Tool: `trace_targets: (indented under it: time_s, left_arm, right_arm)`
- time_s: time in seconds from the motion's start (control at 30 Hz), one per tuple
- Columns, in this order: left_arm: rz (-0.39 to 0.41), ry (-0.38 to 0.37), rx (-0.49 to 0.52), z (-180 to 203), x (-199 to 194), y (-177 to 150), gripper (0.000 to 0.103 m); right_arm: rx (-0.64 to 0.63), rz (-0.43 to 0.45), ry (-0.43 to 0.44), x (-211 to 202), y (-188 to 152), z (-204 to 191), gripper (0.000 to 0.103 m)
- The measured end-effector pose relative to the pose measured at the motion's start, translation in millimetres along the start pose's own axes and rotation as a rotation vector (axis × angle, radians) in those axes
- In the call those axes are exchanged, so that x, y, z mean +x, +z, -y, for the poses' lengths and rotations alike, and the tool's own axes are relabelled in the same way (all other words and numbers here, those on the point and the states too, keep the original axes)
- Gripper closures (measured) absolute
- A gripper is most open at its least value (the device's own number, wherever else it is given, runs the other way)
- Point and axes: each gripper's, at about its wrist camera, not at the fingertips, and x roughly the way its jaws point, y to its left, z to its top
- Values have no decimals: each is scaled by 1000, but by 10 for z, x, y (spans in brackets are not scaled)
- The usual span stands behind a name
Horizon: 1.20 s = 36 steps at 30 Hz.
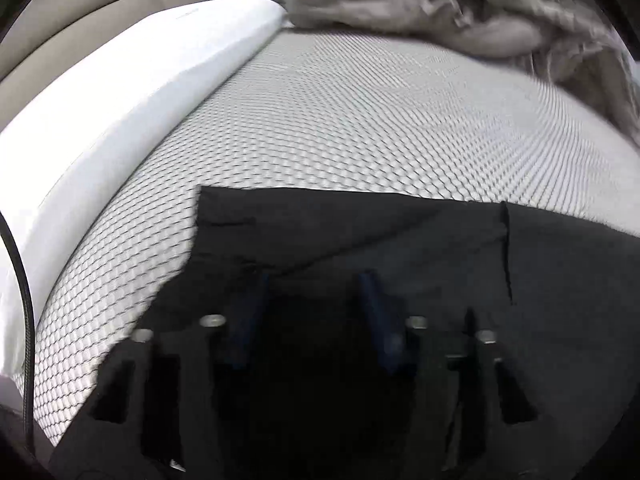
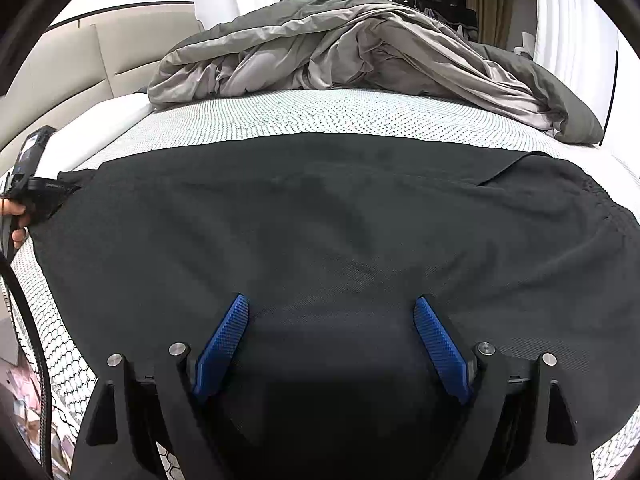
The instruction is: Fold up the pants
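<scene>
Black pants (image 2: 320,220) lie spread flat across the patterned mattress (image 2: 320,116), running from left to right. My right gripper (image 2: 330,302) hovers over their near edge with its blue pads (image 2: 224,344) wide apart and nothing between them. The left gripper (image 2: 36,196) shows at the pants' left end, held by a hand (image 2: 12,212). In the blurred left wrist view, the left gripper (image 1: 314,300) stands over the pants' corner (image 1: 400,240), fingers (image 1: 252,308) apart, with dark cloth beneath them. No pinch of fabric shows there.
A crumpled grey duvet (image 2: 360,52) fills the far side of the bed. A long white pillow (image 1: 120,112) lies along the beige headboard (image 1: 80,12) on the left. A black cable (image 2: 32,320) hangs at the near left edge.
</scene>
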Motion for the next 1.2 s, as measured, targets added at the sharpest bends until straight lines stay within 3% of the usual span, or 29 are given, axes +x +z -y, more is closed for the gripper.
trace_targets:
  time_s: [0.1, 0.2, 0.27, 0.33, 0.4, 0.5, 0.57, 0.63, 0.77, 0.87, 1.0, 1.13, 1.2]
  left_arm:
    - [10, -18, 8, -65, -228, -145, 67]
    - [48, -142, 78, 92, -541, -439, 65]
    - [23, -78, 130, 114, -566, -673, 65]
    - [10, -41, 75, -43, -497, -745, 63]
    - [10, -68, -45, -256, -542, -758, 72]
    - [47, -67, -38, -166, -832, -871, 72]
    - [71, -164, 7, 89, -1123, -1040, 72]
    - [103, -206, 57, 461, -1351, -1174, 68]
    - [144, -346, 210, 1491, -1720, -1442, 52]
    - [175, -382, 331, 2164, -1676, -1504, 40]
    - [94, -363, 436, 2795, -1412, -1695, 35]
    - [114, -387, 378, 2791, -1305, -1715, 25]
    - [104, -410, 350, 2643, -1304, -1765, 23]
  right_arm:
    - [0, 1, 0, 9, -2, 3, 16]
    - [-2, -1, -3, 9, -8, -19, 15]
    - [-2, -3, -7, 11, -4, -30, 15]
    - [-5, -2, -10, 4, -7, -34, 15]
    - [-3, -2, -7, -6, -9, -23, 15]
    - [-5, -2, -7, -19, -2, -7, 15]
    - [-6, -4, -20, -36, 16, -25, 15]
    - [-14, -4, -30, -77, 58, -66, 15]
    - [-69, 32, 75, -238, 97, -352, 15]
    - [-157, 38, 90, -249, -5, -546, 15]
    - [-125, -3, 81, -241, -166, -226, 15]
    - [-92, -7, -87, -427, -288, 469, 15]
    - [-44, -10, -239, -460, -365, 890, 15]
